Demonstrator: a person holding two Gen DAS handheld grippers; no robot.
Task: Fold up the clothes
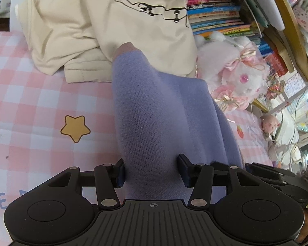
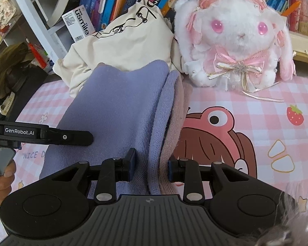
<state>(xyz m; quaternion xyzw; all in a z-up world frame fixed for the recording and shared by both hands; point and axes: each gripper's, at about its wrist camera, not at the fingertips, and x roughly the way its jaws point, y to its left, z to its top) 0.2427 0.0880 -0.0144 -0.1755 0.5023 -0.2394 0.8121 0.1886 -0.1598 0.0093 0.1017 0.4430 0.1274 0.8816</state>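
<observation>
Left wrist view, garment: the lilac knit garment [image 1: 154, 110] lies bunched lengthwise on the pink checked mat [image 1: 41, 102], its far end resting on the cream garment [image 1: 104, 32]
Left wrist view, grip: the left gripper [image 1: 152, 170] has its pads pressed on a thick roll of the knit, probably to carry that side along with the fold

Right wrist view, garment: the same knit shows stacked layers with a pinkish edge at the right, so a fold looks under way
Right wrist view, grip: the right gripper [image 2: 152, 164] pinches those layers together, keeping them aligned
Right wrist view, surroundings: the plush rabbit [image 2: 234, 39] sits just beyond, crowding the far end
</observation>
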